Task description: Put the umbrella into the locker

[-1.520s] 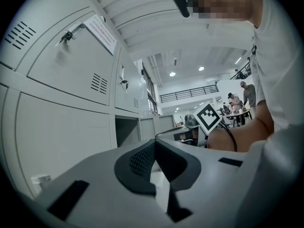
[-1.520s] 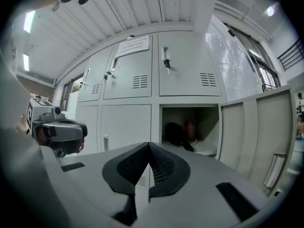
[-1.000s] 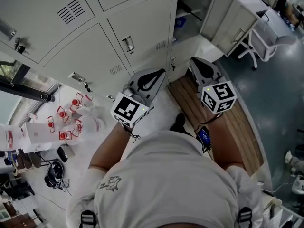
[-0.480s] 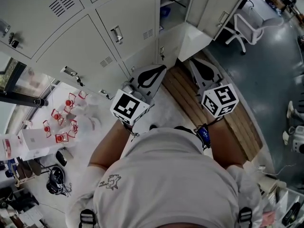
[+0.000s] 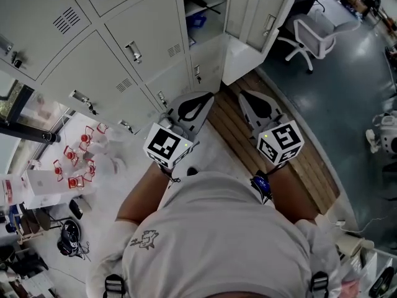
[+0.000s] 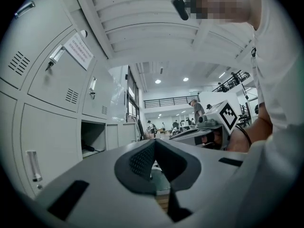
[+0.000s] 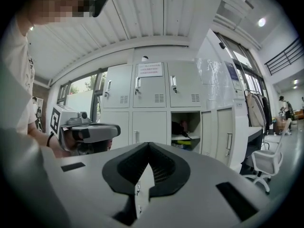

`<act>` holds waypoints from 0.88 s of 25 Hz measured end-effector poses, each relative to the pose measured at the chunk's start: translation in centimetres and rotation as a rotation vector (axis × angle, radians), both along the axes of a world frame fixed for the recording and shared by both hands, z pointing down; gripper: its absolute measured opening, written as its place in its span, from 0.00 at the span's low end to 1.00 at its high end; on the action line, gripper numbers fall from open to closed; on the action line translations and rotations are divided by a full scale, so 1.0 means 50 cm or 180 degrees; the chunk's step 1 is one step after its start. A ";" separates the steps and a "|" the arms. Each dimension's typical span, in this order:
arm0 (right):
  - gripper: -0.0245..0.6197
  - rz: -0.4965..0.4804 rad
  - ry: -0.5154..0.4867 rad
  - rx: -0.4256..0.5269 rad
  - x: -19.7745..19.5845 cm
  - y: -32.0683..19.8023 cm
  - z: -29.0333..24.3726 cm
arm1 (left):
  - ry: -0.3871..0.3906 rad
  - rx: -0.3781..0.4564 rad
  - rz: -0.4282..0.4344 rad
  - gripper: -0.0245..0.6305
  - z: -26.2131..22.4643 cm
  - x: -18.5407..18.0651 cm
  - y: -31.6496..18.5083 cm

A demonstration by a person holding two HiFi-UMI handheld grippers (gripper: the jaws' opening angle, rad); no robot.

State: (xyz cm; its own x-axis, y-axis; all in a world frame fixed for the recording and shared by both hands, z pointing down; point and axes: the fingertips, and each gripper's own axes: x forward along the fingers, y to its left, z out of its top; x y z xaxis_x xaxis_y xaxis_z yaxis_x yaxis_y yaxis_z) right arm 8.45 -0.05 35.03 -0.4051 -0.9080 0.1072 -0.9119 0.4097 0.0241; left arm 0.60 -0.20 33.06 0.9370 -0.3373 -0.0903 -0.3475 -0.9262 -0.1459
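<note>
Left gripper [image 6: 154, 144]: fingers clenched on nothing. Right gripper [image 7: 148, 146]: same, clenched and empty. I see the open locker [image 7: 195, 127] just right of centre in the right gripper view. A dark folded item on its shelf looks like the umbrella [image 7: 179, 127]. A blue item [image 5: 197, 21] lies below that shelf. The locker door [image 5: 263, 17] is swung wide.

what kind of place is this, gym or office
Probably a locker area in a large workplace hall: a wall of grey metal lockers, one open locker, and a white office chair nearby.
</note>
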 end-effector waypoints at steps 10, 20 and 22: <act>0.10 -0.0123 -0.0069 -0.0039 0.114 0.139 0.013 | -0.0114 0.0008 0.0068 0.05 0.025 0.145 0.150; 0.10 -0.0059 -0.0064 -0.0063 0.083 0.197 0.028 | -0.0077 -0.0080 0.0116 0.05 0.041 0.104 0.200; 0.10 -0.0051 -0.0095 -0.0050 0.053 0.197 0.022 | -0.0070 -0.0074 0.0139 0.05 0.033 0.078 0.200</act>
State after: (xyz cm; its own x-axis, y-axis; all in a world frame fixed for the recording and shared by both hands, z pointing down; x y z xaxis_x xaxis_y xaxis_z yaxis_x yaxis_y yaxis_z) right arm 11.10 9.82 36.12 -0.4229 -0.8996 0.1089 -0.9054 0.4245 -0.0096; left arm 4.51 9.82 34.73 0.9526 -0.2978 -0.0621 -0.3036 -0.9437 -0.1315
